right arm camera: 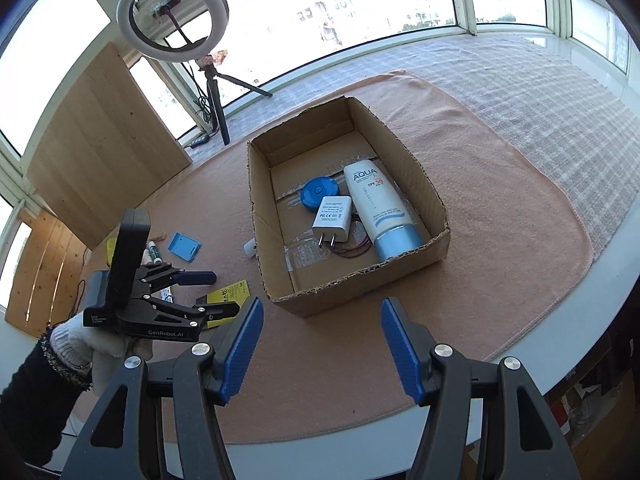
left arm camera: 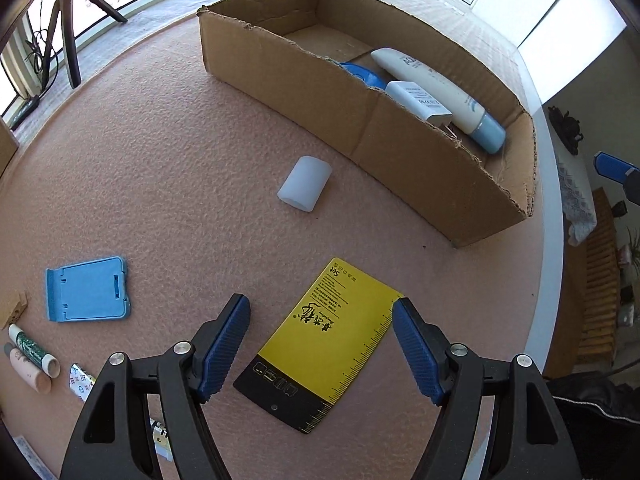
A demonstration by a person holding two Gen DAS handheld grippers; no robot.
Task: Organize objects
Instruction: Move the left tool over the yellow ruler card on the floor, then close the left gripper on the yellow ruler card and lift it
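Note:
A yellow and black ruler card (left arm camera: 326, 344) lies flat on the pink cloth, between the open fingers of my left gripper (left arm camera: 322, 314), which hovers above it without touching. Beyond it lie a white cap (left arm camera: 305, 183) and a blue phone stand (left arm camera: 88, 289). The cardboard box (left arm camera: 360, 120) holds a white sunscreen tube (right arm camera: 382, 210), a white charger (right arm camera: 333, 218) and a blue round disc (right arm camera: 319, 193). My right gripper (right arm camera: 322, 316) stands open and empty near the box's front corner (right arm camera: 304, 306). The left gripper (right arm camera: 200, 294) shows at the left of the right wrist view, held by a gloved hand (right arm camera: 86, 344).
Lip balm tubes (left arm camera: 34, 354) and a small patterned packet (left arm camera: 82, 380) lie at the left edge. A ring light on a tripod (right arm camera: 174, 16) and a wooden board (right arm camera: 100, 144) stand at the back. The table's white rim (right arm camera: 540, 344) curves along the right.

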